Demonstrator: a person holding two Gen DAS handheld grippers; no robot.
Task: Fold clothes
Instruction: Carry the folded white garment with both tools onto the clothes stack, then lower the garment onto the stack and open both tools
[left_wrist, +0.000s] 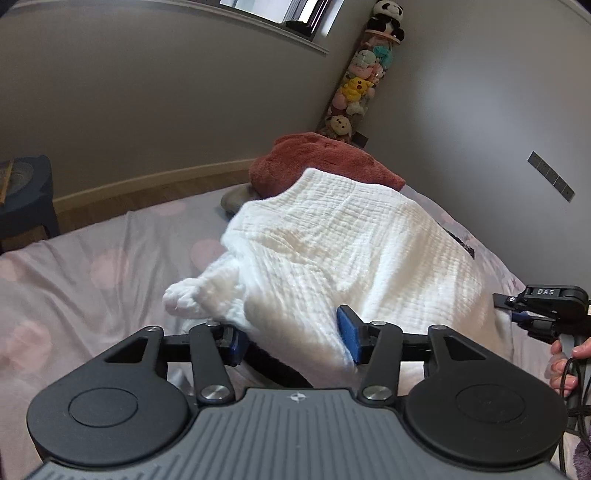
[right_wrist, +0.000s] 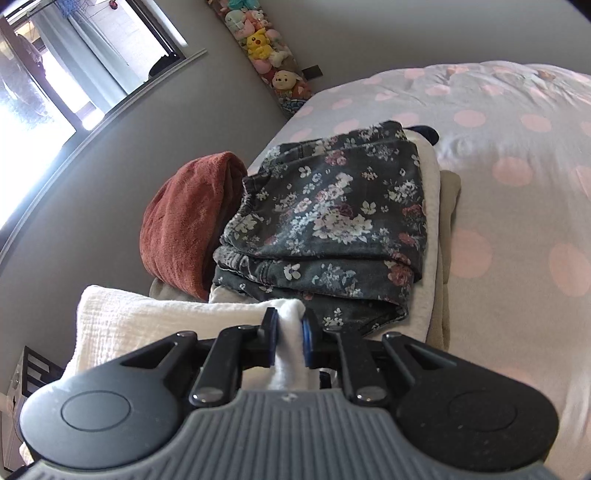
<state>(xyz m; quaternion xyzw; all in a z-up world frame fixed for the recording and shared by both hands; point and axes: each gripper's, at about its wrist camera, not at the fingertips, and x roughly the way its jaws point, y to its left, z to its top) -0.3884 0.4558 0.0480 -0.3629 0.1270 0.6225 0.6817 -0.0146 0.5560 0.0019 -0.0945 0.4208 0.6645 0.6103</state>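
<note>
My right gripper (right_wrist: 289, 338) pinches a corner of the white cloth (left_wrist: 351, 243), raised over the bed (left_wrist: 92, 266). My left gripper (left_wrist: 291, 338) fingers stand wide, gripping nothing; unsupported side may sag, skewing the fold.

The left gripper (left_wrist: 293, 341) has its jaws spread wide, the blue pads (left_wrist: 349, 334) well apart with white cloth (left_wrist: 332, 251) lying loose between them. The right gripper (right_wrist: 289, 334) has its jaws drawn close, pinching a fold of that cloth between the pads. To the left gripper's right, a bare hand (left_wrist: 565, 363) grips the other tool's handle.
</note>
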